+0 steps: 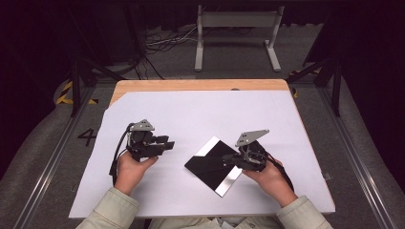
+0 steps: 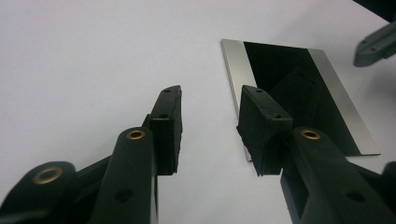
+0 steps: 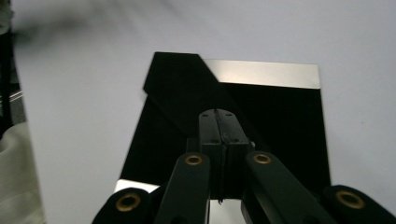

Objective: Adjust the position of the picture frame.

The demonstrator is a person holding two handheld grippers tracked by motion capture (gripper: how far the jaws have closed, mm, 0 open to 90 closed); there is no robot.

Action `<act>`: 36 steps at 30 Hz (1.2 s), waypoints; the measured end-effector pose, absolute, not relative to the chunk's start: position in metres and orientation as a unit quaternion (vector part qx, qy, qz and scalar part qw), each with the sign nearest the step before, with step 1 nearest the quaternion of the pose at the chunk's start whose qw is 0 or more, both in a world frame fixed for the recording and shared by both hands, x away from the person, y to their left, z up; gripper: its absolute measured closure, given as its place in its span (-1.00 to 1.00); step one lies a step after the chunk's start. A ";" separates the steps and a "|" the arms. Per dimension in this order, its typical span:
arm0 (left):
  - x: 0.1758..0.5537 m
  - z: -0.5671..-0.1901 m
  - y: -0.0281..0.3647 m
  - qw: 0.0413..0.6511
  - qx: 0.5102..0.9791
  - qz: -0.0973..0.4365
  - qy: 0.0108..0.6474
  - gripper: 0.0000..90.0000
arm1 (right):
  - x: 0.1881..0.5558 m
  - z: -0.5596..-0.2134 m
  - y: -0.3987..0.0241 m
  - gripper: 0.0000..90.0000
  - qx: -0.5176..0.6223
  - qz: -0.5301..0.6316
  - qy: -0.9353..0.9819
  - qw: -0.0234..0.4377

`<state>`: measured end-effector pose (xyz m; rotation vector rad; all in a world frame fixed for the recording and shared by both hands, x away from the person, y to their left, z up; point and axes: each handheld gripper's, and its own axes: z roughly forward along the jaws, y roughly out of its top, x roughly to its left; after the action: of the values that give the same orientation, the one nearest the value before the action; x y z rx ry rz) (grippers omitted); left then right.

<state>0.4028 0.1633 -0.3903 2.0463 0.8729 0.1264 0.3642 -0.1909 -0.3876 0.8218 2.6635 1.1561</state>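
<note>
approaching the black mirror plate (image 1: pixel 214 166): right gripper (image 3: pixel 219 126) jaws pressed together, empty, above its dark centre; left gripper (image 2: pixel 210 116) jaws spread, plate just beyond its right jaw; next likely calls for pinching an edge.

1. Only thing I can actually read from up top is a big dark "4" (image 1: pixel 87 137) marked on the grey floor (image 1: pixel 43 143), off to the left of my table.
2. Near it there's yellow-and-black hazard striping (image 1: pixel 64 93) on that same floor, and another bit (image 1: pixel 300 72) past the far right corner of the table. That's a marking, no words on it.
3. No brand, label or number I can make out anywhere else, my tongs included.
</note>
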 end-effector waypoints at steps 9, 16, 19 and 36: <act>0.404 -0.391 0.162 0.440 0.825 0.049 0.352 0.34 | 0.338 -0.388 -0.188 1.00 0.247 0.373 0.893 0.051; 0.404 -0.392 0.162 0.440 0.825 0.046 0.351 0.33 | 0.326 -0.396 -0.177 1.00 0.219 0.357 0.907 0.037; 0.404 -0.392 0.162 0.440 0.825 0.046 0.353 0.32 | 0.324 -0.401 -0.171 1.00 0.213 0.351 0.911 0.029; 0.405 -0.392 0.163 0.441 0.825 0.044 0.350 0.30 | 0.307 -0.422 -0.148 1.00 0.176 0.301 0.937 0.020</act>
<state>0.4049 0.1626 -0.3922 2.0485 0.8690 0.1097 0.3072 -0.1481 -0.4216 0.5455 2.9067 0.9347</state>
